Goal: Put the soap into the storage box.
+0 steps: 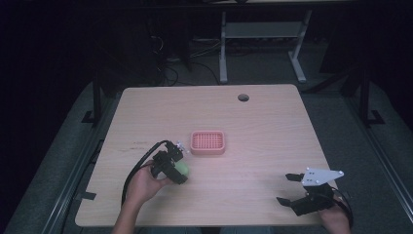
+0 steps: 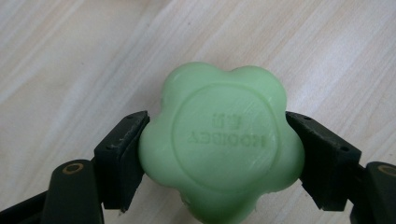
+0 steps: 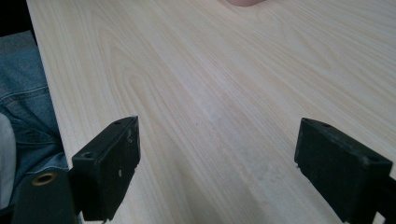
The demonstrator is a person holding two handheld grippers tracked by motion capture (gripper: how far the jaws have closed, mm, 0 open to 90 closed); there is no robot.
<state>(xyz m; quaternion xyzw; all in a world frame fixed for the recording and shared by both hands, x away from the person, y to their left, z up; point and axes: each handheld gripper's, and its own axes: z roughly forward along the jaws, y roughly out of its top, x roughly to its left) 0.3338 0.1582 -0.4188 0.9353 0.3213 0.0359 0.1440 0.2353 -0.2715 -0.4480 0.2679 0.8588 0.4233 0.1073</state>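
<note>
The left hand-held gripper (image 1: 176, 168) has its jaws closed on a pale green soap (image 2: 222, 144), flower-shaped with rounded lobes, held low over the table (image 1: 272, 126) at the person's left, a little short of the pink dish (image 1: 208, 142). In the left gripper view the two black pads (image 2: 122, 158) press on opposite sides of the soap, each seated in or near a notch between lobes, which looks like the sound place to take it: the lobes to either side should keep it from turning or sliding out. The bar seems solid and fairly stiff, of modest weight, with a smooth, waxy surface that could slip under a light squeeze and may dent or scuff under a hard one; a firm, even hold across the waist is probably best. A raised ring sits on its face, and inside it are embossed letters seen reversed or upside down from here; they read roughly like "ABRIOCH", with two smaller characters above too faint to make out. The dish has a grid of studs or holes, likely meant to carry the soap. The right hand-held gripper (image 1: 294, 189) rests near the table's front right corner, jaws wide apart, with nothing between them.
</note>
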